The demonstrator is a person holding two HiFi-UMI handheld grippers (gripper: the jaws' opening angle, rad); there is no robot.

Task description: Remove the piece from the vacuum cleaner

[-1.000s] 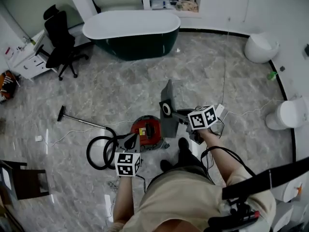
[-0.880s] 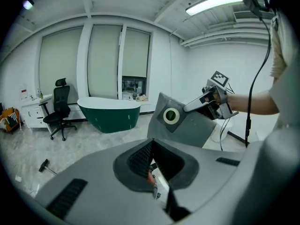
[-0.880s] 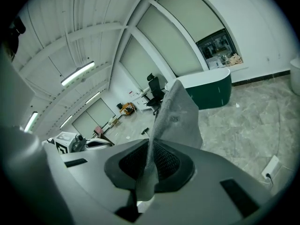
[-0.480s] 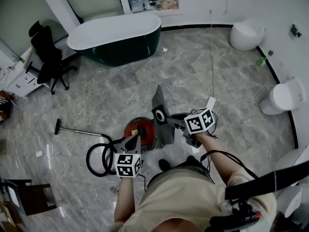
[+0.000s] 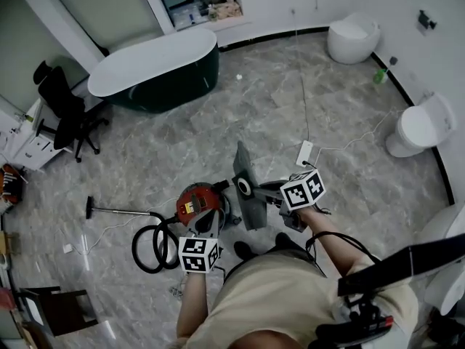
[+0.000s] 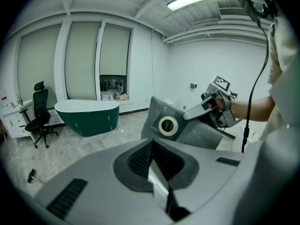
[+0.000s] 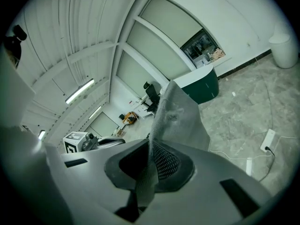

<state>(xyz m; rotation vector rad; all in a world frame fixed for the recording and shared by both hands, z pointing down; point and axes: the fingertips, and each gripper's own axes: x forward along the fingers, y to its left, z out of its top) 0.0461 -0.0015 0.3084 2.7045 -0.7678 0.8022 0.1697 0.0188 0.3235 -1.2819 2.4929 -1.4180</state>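
The red vacuum cleaner (image 5: 197,202) lies on the floor in front of the person's feet. My right gripper (image 5: 264,189) is shut on a grey dust bag (image 5: 251,198) with a round white collar, held up to the right of the vacuum. The bag (image 7: 180,114) rises straight out of the right gripper's (image 7: 149,170) jaws. My left gripper (image 5: 206,227) hangs just over the vacuum's near side, jaws together with nothing in them. In the left gripper view the left gripper (image 6: 157,172) points at the bag (image 6: 187,130), and the right gripper (image 6: 187,115) grips the bag's top edge.
The vacuum's black hose (image 5: 152,246) coils at its left, with a wand (image 5: 120,211) lying beyond. A dark green bathtub (image 5: 156,67) and an office chair (image 5: 62,107) stand at the back. A toilet (image 5: 418,129) is at the right. A power strip (image 5: 304,153) and cable lie ahead.
The whole view has swung as the person moved. Both grippers shifted across the room; the bag stays in the right gripper, a little farther from the red body.
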